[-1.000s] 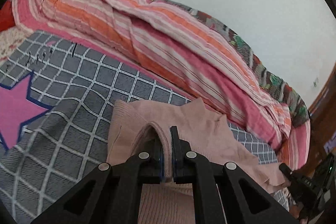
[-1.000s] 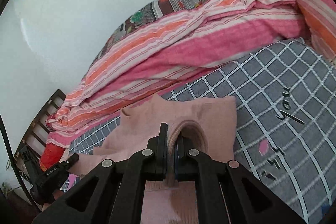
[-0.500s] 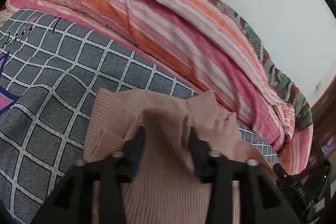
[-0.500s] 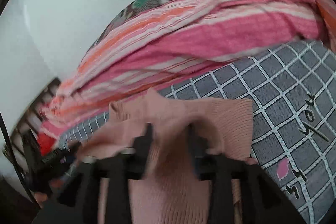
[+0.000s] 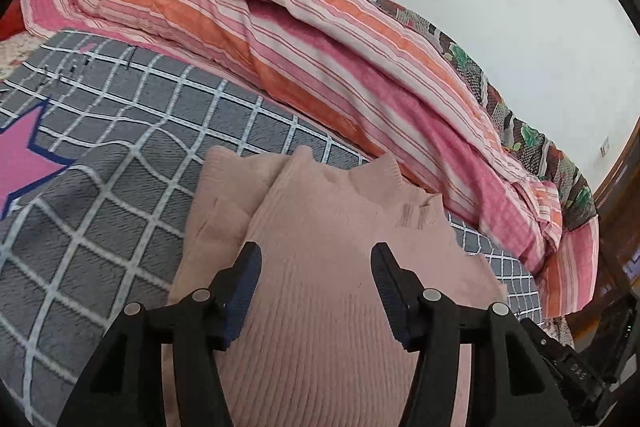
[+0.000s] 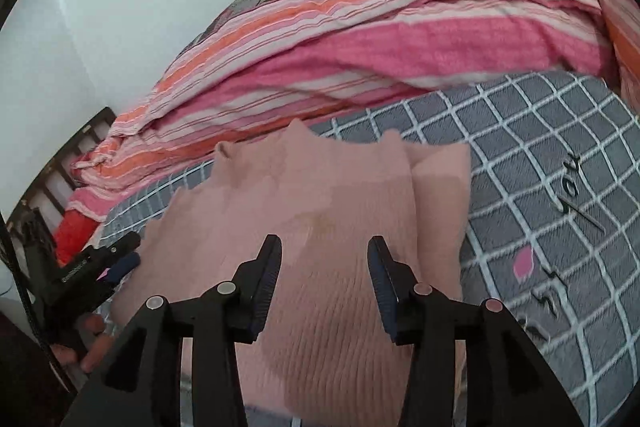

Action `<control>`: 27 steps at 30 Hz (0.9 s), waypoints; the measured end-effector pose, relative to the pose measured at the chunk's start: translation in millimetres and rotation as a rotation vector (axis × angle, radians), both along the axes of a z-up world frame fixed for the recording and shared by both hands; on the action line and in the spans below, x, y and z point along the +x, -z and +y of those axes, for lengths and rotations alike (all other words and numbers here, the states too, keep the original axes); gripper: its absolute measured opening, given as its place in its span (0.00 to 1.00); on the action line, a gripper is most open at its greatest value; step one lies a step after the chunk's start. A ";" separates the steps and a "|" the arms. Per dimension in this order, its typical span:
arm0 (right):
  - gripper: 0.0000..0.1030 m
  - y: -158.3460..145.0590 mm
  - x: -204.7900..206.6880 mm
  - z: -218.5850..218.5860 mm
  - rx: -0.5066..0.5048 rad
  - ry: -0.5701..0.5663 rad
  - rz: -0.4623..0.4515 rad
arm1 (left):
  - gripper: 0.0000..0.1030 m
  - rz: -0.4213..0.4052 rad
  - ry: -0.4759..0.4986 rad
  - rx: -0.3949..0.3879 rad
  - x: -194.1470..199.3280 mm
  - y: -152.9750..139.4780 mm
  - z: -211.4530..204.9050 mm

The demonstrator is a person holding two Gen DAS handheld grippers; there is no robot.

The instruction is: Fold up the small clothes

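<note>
Both grippers, left gripper (image 5: 316, 269) and right gripper (image 6: 325, 263), spread above pink sweater (image 5: 340, 247) (blanket (image 6: 540, 147) reads "you").

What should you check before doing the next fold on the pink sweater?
1. Left tool open, gripping nothing: ok.
2. Right tool open, gripping nothing: ok.
3. Pink ribbed knit sweater resting on the grey checked bedspread, not dangling: ok.
4. Folded top layer lined up with the layer beneath: not ok, the lower layer sticks out at one side.
5. Striped pink and orange quilt clear of the sweater: cannot tell, their edges look very close.
6. Sweater's near edge flat: cannot tell, hidden behind the tools.
</note>
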State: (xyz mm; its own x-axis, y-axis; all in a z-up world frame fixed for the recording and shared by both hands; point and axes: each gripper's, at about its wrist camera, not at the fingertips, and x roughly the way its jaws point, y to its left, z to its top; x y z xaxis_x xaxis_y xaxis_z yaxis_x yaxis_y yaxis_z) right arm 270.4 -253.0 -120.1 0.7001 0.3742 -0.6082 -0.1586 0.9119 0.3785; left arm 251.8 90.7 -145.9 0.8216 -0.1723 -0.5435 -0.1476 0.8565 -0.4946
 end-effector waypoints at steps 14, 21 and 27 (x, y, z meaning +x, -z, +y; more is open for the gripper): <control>0.44 10.4 -92.7 -16.0 0.003 -0.030 0.005 | 0.60 0.001 0.022 -0.031 -101.6 20.0 9.4; 0.50 26.6 -106.0 -5.0 -0.031 -0.050 0.025 | 0.60 0.026 0.063 -0.155 -107.0 37.2 11.0; 0.55 36.8 -84.5 -5.5 0.037 -0.013 0.095 | 0.60 0.041 0.029 -0.207 -85.3 39.3 15.4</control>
